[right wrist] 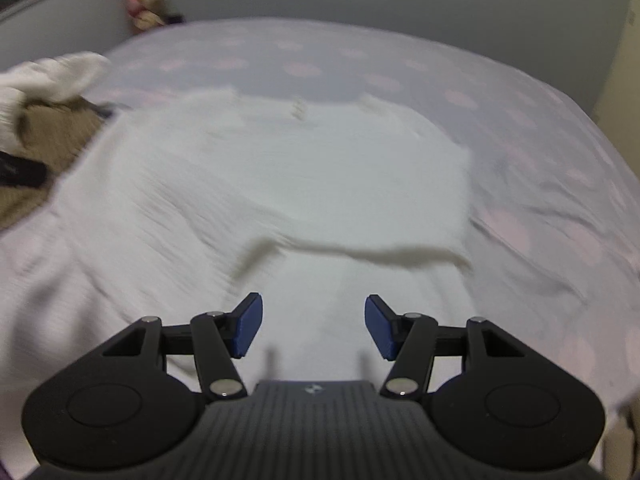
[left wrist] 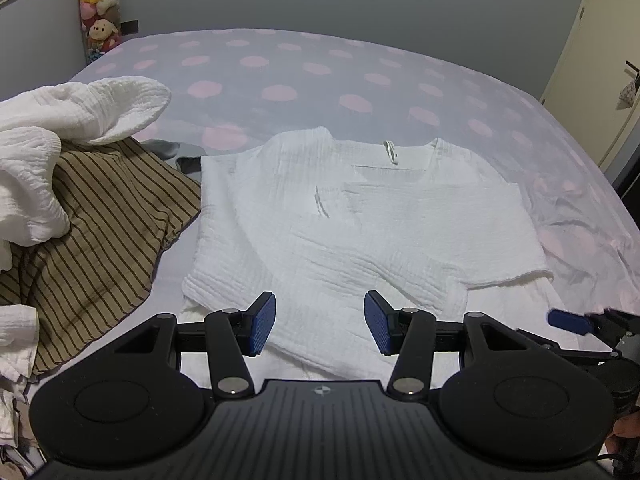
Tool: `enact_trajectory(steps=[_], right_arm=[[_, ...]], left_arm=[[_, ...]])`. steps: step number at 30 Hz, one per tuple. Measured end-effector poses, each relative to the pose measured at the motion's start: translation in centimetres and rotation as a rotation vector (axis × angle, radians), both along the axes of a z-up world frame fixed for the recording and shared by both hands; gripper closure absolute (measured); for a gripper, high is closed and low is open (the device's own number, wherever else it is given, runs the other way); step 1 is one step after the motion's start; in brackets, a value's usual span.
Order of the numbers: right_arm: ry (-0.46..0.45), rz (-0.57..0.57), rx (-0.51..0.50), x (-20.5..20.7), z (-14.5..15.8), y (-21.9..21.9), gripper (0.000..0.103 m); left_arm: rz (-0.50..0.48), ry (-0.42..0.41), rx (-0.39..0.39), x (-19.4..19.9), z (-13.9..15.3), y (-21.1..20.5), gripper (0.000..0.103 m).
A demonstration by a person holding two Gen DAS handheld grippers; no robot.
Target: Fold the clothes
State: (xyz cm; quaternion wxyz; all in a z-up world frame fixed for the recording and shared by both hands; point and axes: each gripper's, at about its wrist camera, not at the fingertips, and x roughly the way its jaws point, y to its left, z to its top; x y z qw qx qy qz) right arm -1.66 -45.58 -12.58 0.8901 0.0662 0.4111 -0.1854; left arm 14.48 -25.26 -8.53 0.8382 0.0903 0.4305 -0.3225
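A white crinkled shirt (left wrist: 360, 232) lies flat on the bed, collar away from me, both sleeves folded in over the chest. My left gripper (left wrist: 320, 326) hovers open over the shirt's near hem, nothing between its blue pads (left wrist: 262, 326). In the right wrist view the same shirt (right wrist: 304, 184) is blurred by motion. My right gripper (right wrist: 314, 328) stands open above the shirt's lower part, holding nothing. Its blue fingertip (left wrist: 568, 322) also shows at the right edge of the left wrist view.
A brown striped garment (left wrist: 100, 216) and a heap of white crinkled cloth (left wrist: 60, 132) lie at the left. The bedsheet (left wrist: 320, 68) is grey with pink dots. Plush toys (left wrist: 100, 8) stand at the back left wall, a door (left wrist: 592, 40) at right.
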Motion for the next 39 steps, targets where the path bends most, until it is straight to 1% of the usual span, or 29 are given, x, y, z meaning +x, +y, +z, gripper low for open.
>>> enact_trajectory(steps=[4, 8, 10, 15, 17, 19, 20, 21, 23, 24, 26, 28, 31, 33, 34, 37, 39], right_arm=[[-0.041, 0.053, 0.008, 1.9, 0.5, 2.0, 0.043], [-0.047, 0.048, 0.023, 3.3, -0.1, 2.5, 0.043], [-0.051, 0.039, 0.040, 3.7, -0.6, 2.4, 0.043], [-0.033, -0.030, 0.127, 4.9, -2.8, 0.6, 0.043], [-0.036, -0.058, 0.145, 5.2, -3.7, -0.4, 0.043], [-0.034, -0.065, 0.139, 5.8, -4.4, -0.9, 0.043], [-0.031, -0.056, 0.148, 6.0, -4.6, -0.9, 0.047], [-0.029, -0.048, 0.156, 6.1, -4.8, -0.8, 0.062], [-0.025, -0.031, 0.173, 6.4, -5.2, -0.8, 0.085], [-0.023, -0.022, 0.182, 6.5, -5.4, -0.7, 0.087], [-0.039, 0.006, 0.156, 6.6, -4.5, -0.2, 0.096], [-0.064, 0.027, 0.145, 6.6, -3.2, 0.1, 0.096], [-0.114, 0.058, 0.138, 7.0, -0.4, 0.1, 0.096], [-0.153, 0.095, 0.115, 7.5, 2.0, 0.2, 0.096], [-0.173, 0.113, 0.103, 7.8, 3.3, 0.3, 0.096], [-0.235, 0.171, 0.068, 9.0, 6.9, 0.7, 0.096], [-0.269, 0.209, 0.040, 10.1, 9.2, 0.9, 0.096]], left_arm=[[0.020, -0.012, -0.004, 0.4, 0.1, 0.6, 0.056], [0.040, -0.004, 0.005, 1.3, -0.2, 1.1, 0.056], [0.047, -0.001, 0.012, 1.6, -0.5, 1.3, 0.056], [0.055, 0.004, 0.024, 2.4, -1.0, 1.9, 0.056], [0.063, 0.001, 0.035, 2.8, -1.2, 2.4, 0.056], [0.074, -0.005, 0.050, 3.2, -1.3, 3.0, 0.056], [0.082, -0.009, 0.061, 3.5, -1.3, 3.4, 0.056], [0.090, -0.012, 0.074, 3.8, -1.4, 3.8, 0.056], [0.092, -0.014, 0.093, 4.4, -1.4, 4.7, 0.056], [0.086, -0.014, 0.102, 4.6, -1.4, 5.0, 0.056], [0.034, -0.019, 0.123, 5.0, -1.6, 5.5, 0.056], [-0.032, -0.024, 0.148, 5.3, -1.9, 5.8, 0.056], [-0.154, -0.013, 0.246, 5.5, -3.3, 5.4, 0.056], [-0.230, -0.046, 0.304, 5.3, -4.5, 5.0, 0.056], [-0.252, -0.067, 0.324, 5.3, -5.0, 4.7, 0.056], [-0.284, -0.066, 0.306, 6.0, -6.4, 4.2, 0.056], [-0.291, -0.029, 0.262, 6.7, -7.0, 3.7, 0.056]])
